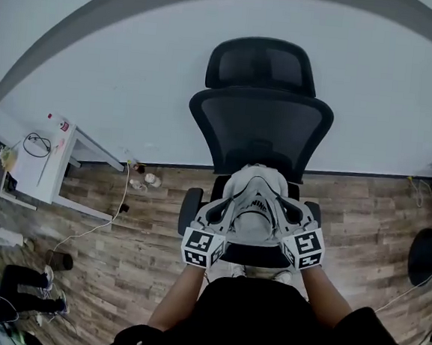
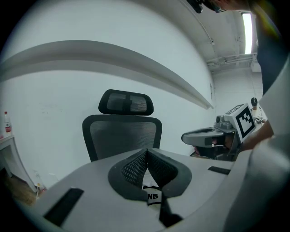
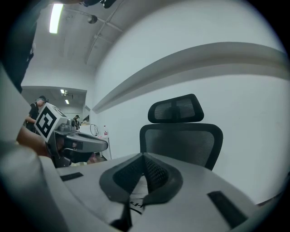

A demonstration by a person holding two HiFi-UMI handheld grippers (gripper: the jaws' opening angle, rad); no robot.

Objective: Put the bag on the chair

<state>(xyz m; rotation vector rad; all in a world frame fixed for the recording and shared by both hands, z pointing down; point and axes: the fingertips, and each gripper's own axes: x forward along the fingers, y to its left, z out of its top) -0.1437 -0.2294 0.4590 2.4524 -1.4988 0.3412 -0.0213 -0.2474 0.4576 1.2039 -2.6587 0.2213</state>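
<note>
The step in hand looks like the carry: the bag (image 1: 254, 222) is off the floor and held up in front of the person, and it has not yet been set down on the chair (image 1: 259, 123).

Both pairs of jaws are closed. In the left gripper view, the left gripper (image 2: 146, 156) has its mesh-faced jaws pressed together, with a strip of white printed material from the bag pinched low between them. The right gripper view shows the same for the right gripper (image 3: 144, 162): the jaws meet and a white printed piece is caught between them. Each gripper therefore seems to hold one side of the bag.

In the head view the pale bag hangs between the two pairs of jaws, which are angled in towards each other. The chair's seat lies just below and beyond the jaws, largely covered by the bag and grippers, with the armrests to either side. The mesh backrest and headrest stand straight ahead of both pairs of jaws and well clear of them. How high the bag hangs above the seat cannot be told from these views.

The next move probably calls for bringing both grippers forward together and lowering them evenly until the bag's weight rests on the seat. Only then should the jaws open. Letting go on one side first would likely tip the bag towards an armrest or off the front edge.
</note>
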